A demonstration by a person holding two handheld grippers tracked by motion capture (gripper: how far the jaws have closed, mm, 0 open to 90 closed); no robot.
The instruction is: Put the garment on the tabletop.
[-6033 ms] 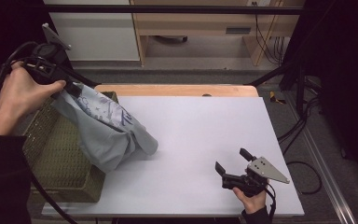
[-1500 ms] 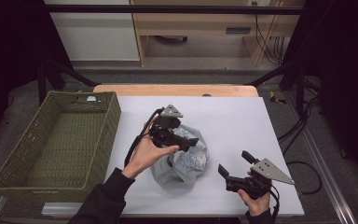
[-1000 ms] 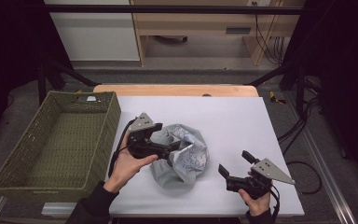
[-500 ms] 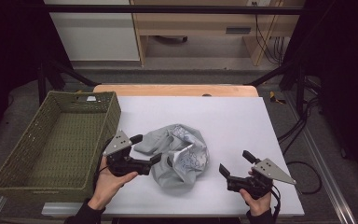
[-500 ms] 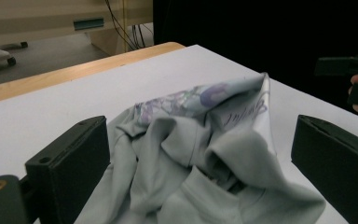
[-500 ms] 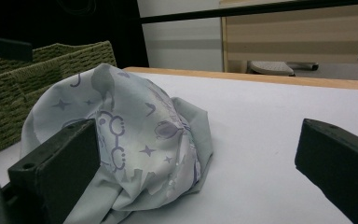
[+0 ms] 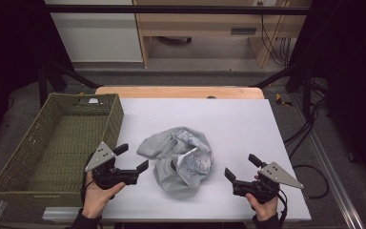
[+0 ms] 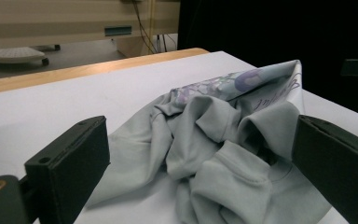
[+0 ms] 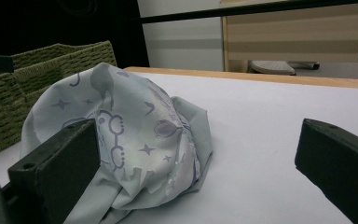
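While both hands rest at the near edge of the table [image 7: 248, 119], each holds its tool with the jaws spread wide and nothing between them. Nearest on the person's left, the left gripper [image 7: 134, 158] sits just beside the basket's near corner, its jaws pointing toward the crumpled garment [image 7: 178, 160] but apart from it. On the other side the right gripper [image 7: 240, 168] lies near the table's front edge, jaws likewise parted and aimed at the cloth — a clear gap of white surface lies between them.

Between the two tools, a little farther in, the grey garment lies in a bunched heap on the table, with a pale printed panel of purple stars and rings turned up on its right side. In the left gripper view the cloth [image 8: 223, 140] shows thick folds and a ribbed hem; in the right gripper view [image 9: 126, 135] the printed side bulges upward.

Farther left stands the woven green basket [image 7: 116, 112] — beyond it, the table's wooden far edge and a pale cabinet [image 7: 95, 31].
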